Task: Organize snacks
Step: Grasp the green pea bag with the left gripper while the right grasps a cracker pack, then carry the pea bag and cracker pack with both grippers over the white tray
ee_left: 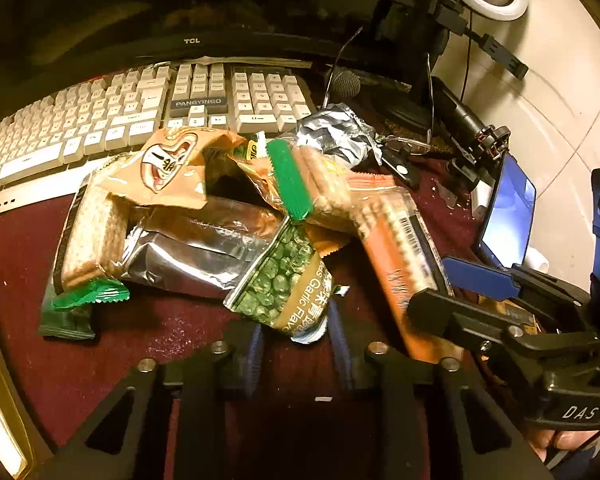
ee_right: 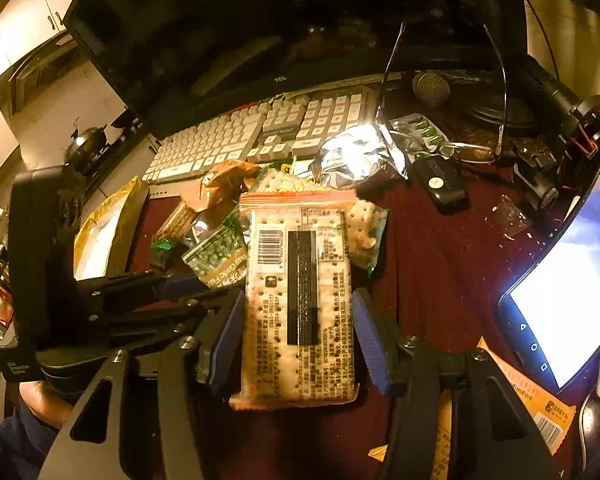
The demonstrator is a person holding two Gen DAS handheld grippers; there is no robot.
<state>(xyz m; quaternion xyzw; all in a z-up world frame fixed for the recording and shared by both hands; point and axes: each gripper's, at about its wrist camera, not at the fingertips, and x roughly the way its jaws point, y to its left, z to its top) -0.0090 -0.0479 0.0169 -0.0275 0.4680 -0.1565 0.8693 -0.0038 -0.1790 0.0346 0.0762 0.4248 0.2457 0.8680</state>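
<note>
Foil, cellophane and printed plastic lie heaped on a dark red desk mat (ee_left: pixel 100 360) just in front of a white keyboard (ee_left: pixel 100 120), a jumble of snack packets evidently tipped together and waiting to be sorted; a green-pea packet (ee_left: pixel 288 280) marked "Garlic Flavor" sits at the near edge of the heap from the keyboard, and a cracker sleeve with green ends (ee_left: pixel 88 240) lies along the heap's left side under a torn brown wrapper (ee_left: pixel 168 168); a crumpled silver bag (ee_right: pixel 356 156) rests just off the keyboard's right end, beside a pair of glasses and a lit phone (ee_right: pixel 568 312). The left gripper (ee_left: pixel 296 340) straddles the near end of the pea packet, its blue pads drawn in to a narrow gap; the packet's corner sits between them, though whether the pads truly press it cannot be told from here. The right gripper (ee_right: pixel 298 336) brackets an orange-edged cracker pack (ee_right: pixel 300 300), held lengthwise towards the keyboard with its barcode side up; its left pad meets the pack's side and the right pad sits at the opposite edge, a half-wide clamp that appears to carry the pack clear of the heap, probably so each hand can draw one packet away separately.
</note>
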